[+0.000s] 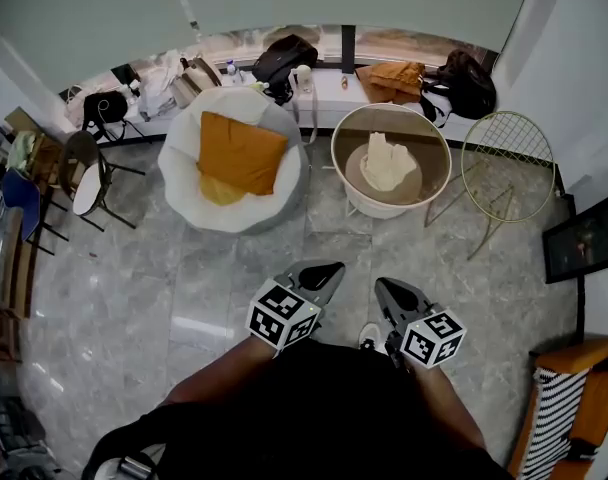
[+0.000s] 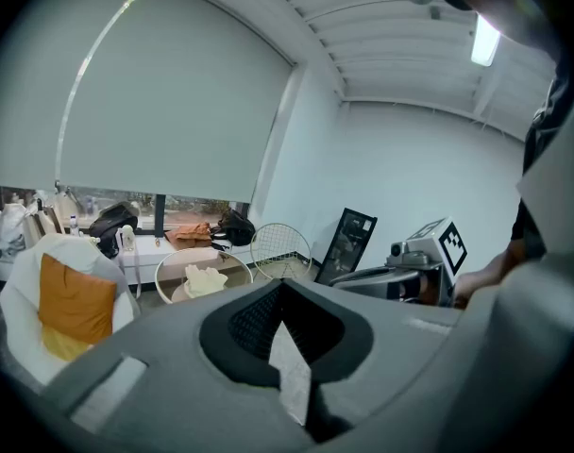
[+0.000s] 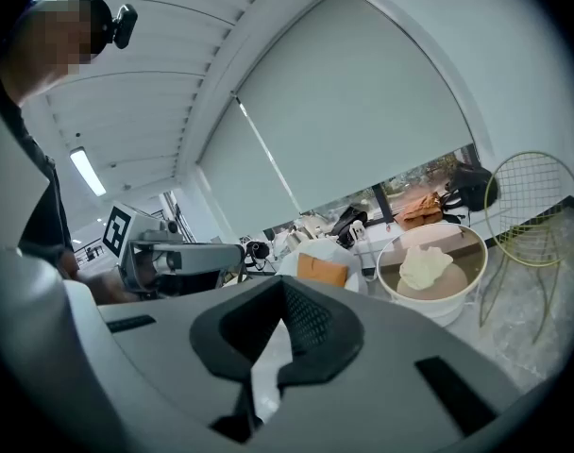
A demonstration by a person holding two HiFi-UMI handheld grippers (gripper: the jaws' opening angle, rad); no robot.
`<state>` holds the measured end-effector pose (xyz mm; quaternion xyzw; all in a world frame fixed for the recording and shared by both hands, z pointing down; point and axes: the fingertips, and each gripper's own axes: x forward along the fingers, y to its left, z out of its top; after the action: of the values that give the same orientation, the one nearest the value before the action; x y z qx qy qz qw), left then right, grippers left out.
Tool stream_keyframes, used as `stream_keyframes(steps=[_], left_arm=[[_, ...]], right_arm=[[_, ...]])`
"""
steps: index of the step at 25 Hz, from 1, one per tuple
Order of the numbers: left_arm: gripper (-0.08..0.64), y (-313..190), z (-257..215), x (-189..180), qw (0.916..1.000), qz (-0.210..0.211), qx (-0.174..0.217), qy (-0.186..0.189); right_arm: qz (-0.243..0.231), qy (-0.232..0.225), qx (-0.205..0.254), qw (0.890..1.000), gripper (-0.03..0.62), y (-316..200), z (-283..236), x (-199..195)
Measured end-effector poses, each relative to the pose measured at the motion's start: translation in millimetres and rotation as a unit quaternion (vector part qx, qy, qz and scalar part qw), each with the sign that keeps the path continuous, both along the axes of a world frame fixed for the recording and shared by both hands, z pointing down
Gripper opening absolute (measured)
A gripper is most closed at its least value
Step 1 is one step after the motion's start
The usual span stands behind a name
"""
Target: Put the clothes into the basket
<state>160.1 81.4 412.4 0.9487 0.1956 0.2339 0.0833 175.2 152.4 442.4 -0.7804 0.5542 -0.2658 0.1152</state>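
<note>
I hold my left gripper (image 1: 327,269) and my right gripper (image 1: 385,287) close in front of my body, side by side, both tilted a little down over the grey marble floor (image 1: 184,298). In each gripper's own view the dark jaw tips meet with nothing between them: both tools are closed and empty.

Further out, the round cream basket with a brown inside (image 1: 389,209) stands on the floor, close to the far wall. One crumpled cream cloth (image 1: 386,160) lies in the middle of its bottom. Left of the basket, nearly touching it, sits a white round padded armchair (image 1: 184,183) with a square orange cushion (image 1: 239,150) leaning on its back. To the basket's right stands a gold wire-mesh chair (image 1: 508,158).

Behind them all, a white window ledge (image 1: 329,96) carries a brown-orange bundle of fabric (image 1: 394,78) between two black bags.
</note>
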Motion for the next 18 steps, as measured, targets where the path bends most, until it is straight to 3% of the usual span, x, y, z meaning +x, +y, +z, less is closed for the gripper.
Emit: stream_keyframes(steps=[5,10,18], left_arm=[[0.0,-1,5,4,0.9986,-0.013,-0.048,-0.017],[0.0,-2,4,9,0.9989,-0.018,-0.04,-0.015],[0.0,8,9,14,0.9995,-0.024,-0.02,-0.009]], right_arm=[[0.006,-0.025,0.051,0.998,0.014,1,-11,6],[0.016,-0.016,0.027,0.999,0.015,5,-5,17],[0.015,-0.008,0.025,1.0,0.015,18,0,25]])
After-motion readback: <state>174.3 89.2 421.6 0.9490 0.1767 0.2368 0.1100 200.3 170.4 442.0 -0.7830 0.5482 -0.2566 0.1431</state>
